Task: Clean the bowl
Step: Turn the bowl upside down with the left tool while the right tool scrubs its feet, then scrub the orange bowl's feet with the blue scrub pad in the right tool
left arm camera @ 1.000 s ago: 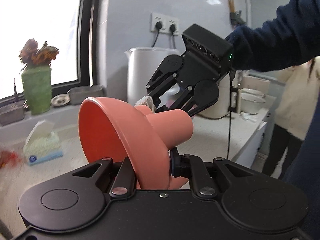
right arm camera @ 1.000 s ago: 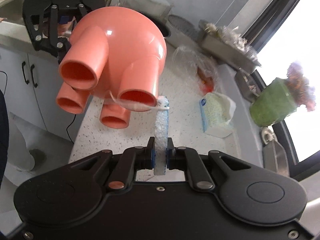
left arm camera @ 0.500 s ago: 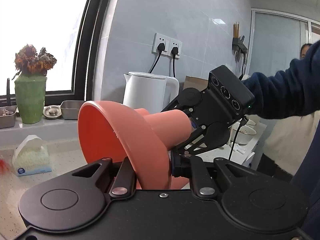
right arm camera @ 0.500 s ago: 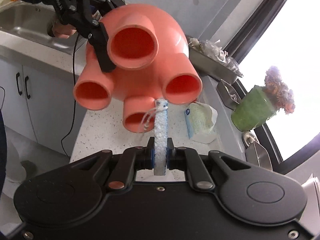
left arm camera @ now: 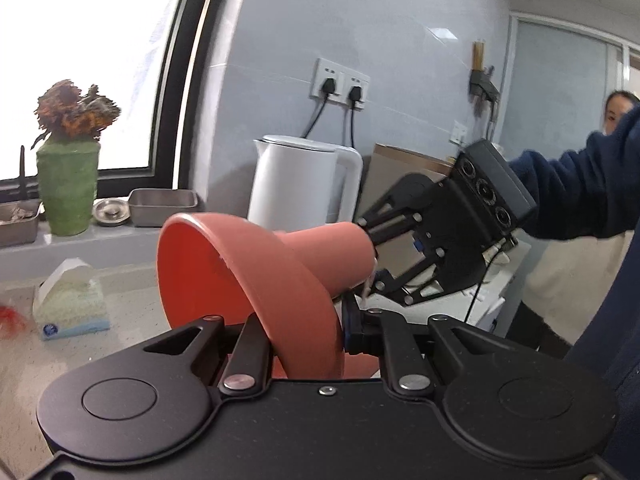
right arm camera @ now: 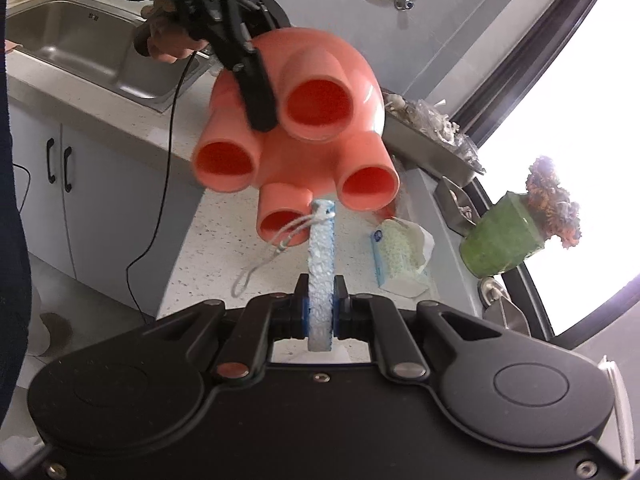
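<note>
A salmon-pink bowl (left arm camera: pixel 240 276) with several tube-shaped legs hangs tipped on its side above the counter. My left gripper (left arm camera: pixel 304 332) is shut on its rim. In the right wrist view the bowl's underside (right arm camera: pixel 352 80) and its legs face the camera, and the left gripper (right arm camera: pixel 256 96) clamps it from the upper left. My right gripper (right arm camera: pixel 321 296) is shut on a blue-and-white sponge strip (right arm camera: pixel 321 248) with a string loop. The sponge's tip touches the lowest leg (right arm camera: pixel 280 216). From the left wrist the right gripper (left arm camera: pixel 370 276) sits at the end of a leg.
A white kettle (left arm camera: pixel 296 184) and wall sockets (left arm camera: pixel 340 88) stand behind the bowl. A green vase (left arm camera: pixel 68 188), steel trays (left arm camera: pixel 164 200) and a tissue pack (left arm camera: pixel 72 304) are near the window. The sink (right arm camera: pixel 80 48) lies upper left. Another person (left arm camera: pixel 616 108) stands at the right.
The bowl has risen and rolled, so its legs now face the right camera more squarely. The right gripper with the sponge has shifted from above the legs down to a leg's end.
</note>
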{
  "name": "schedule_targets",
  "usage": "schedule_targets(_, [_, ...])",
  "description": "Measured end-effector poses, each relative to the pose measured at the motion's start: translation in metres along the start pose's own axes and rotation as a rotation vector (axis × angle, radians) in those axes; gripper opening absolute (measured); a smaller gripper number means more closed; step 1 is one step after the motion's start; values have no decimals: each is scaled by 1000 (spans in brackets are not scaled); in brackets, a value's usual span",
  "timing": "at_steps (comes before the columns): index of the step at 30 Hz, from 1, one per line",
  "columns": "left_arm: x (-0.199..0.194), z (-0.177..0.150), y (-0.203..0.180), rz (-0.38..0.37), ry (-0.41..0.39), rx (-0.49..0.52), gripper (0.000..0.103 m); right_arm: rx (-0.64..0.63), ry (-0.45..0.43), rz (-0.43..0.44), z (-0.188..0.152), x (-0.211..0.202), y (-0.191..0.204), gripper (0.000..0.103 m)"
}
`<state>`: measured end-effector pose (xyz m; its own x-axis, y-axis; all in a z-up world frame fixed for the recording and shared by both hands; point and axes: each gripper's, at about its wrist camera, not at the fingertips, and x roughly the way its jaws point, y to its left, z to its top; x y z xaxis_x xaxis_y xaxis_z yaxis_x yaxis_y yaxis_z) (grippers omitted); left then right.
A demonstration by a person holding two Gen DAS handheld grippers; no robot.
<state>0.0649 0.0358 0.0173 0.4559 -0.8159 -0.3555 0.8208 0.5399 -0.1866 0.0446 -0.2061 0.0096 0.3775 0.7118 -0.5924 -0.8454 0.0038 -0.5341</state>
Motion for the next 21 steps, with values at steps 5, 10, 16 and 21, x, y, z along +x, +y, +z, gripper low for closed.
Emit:
schedule_targets(5, [3, -5, 6, 75, -1, -8, 15, 6, -11, 35, -2, 9, 12, 11])
schedule_targets(10, [40, -31, 23, 177, 46, -41, 14, 80, 6, 23, -8, 40, 20, 11])
schedule_targets(16, [48, -41, 31, 183, 66, -77, 14, 93, 21, 46, -17, 42, 31, 11])
schedule_targets(21, [54, -46, 35, 191, 80, -74, 14, 95, 11, 33, -17, 35, 34, 11])
